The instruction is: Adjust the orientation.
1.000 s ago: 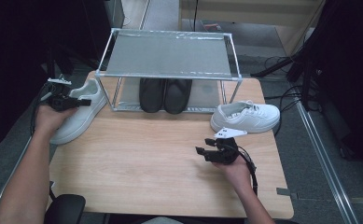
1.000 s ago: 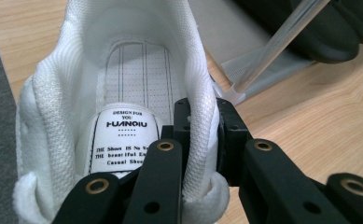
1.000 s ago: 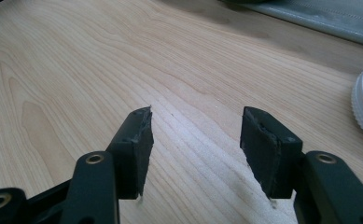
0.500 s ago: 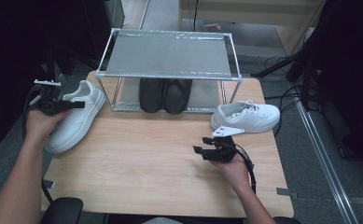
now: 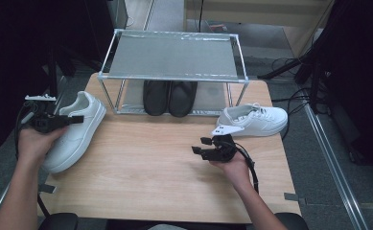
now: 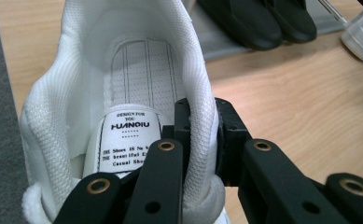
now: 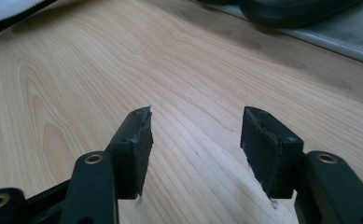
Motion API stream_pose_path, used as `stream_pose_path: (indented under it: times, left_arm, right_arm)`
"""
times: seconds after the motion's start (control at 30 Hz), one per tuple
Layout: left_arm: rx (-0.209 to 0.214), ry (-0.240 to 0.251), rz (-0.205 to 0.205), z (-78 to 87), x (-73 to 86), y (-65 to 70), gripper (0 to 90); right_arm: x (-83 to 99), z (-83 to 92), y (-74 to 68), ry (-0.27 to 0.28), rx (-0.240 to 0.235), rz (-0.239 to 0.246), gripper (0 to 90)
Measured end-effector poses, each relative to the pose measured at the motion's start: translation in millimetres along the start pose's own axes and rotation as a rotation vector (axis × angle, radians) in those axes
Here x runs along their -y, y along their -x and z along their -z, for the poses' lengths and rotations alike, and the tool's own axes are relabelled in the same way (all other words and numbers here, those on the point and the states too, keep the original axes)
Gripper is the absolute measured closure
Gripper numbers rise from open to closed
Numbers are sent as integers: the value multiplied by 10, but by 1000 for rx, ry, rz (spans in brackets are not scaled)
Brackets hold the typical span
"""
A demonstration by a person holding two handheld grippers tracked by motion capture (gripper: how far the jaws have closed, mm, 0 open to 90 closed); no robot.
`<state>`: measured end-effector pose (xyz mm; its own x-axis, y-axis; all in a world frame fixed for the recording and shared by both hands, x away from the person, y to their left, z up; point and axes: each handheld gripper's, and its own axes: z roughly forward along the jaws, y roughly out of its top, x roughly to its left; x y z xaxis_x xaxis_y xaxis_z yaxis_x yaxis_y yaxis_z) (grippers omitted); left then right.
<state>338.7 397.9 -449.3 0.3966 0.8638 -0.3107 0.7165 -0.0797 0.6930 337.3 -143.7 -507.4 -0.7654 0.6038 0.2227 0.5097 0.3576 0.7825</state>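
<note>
The collar of the white sneaker [image 6: 123, 93] at the table's [image 5: 150, 191] 9 o'clock edge is pinched by the left gripper [image 6: 200, 135], one jaw inside and one outside, while the right gripper [image 7: 195, 149] is held spread and empty over bare wood around 5 o'clock

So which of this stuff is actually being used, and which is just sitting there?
In use:
- left gripper, shut on the left white sneaker
- probably the shoe rack

Lying about for now:
- right white sneaker
- black shoes under the rack
- right gripper, open, holding nothing
</note>
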Motion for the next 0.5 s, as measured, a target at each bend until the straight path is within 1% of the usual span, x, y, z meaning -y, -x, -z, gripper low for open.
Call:
stream_pose_path:
  times: [0.1,0.17,0.27,0.3,0.43,0.5]
  left_arm:
    - [5,-7,1,55,71,74,825]
    - [9,-3,-1,83,105,148,825]
    - [25,-2,-17,120,134,275,825]
    - [29,2,-22,119,139,318,825]
    - [41,-13,-42,90,127,477,825]
    - [61,-16,-54,62,115,570,826]
  right_arm:
    - [-31,-10,-2,8,-8,9,446]
    - [-48,-11,1,13,-10,13,446]
    - [-71,-18,15,18,-13,13,446]
    - [-80,-20,17,18,-13,9,446]
    - [-101,-20,15,23,-21,14,446]
    - [-107,-16,12,25,-21,15,446]
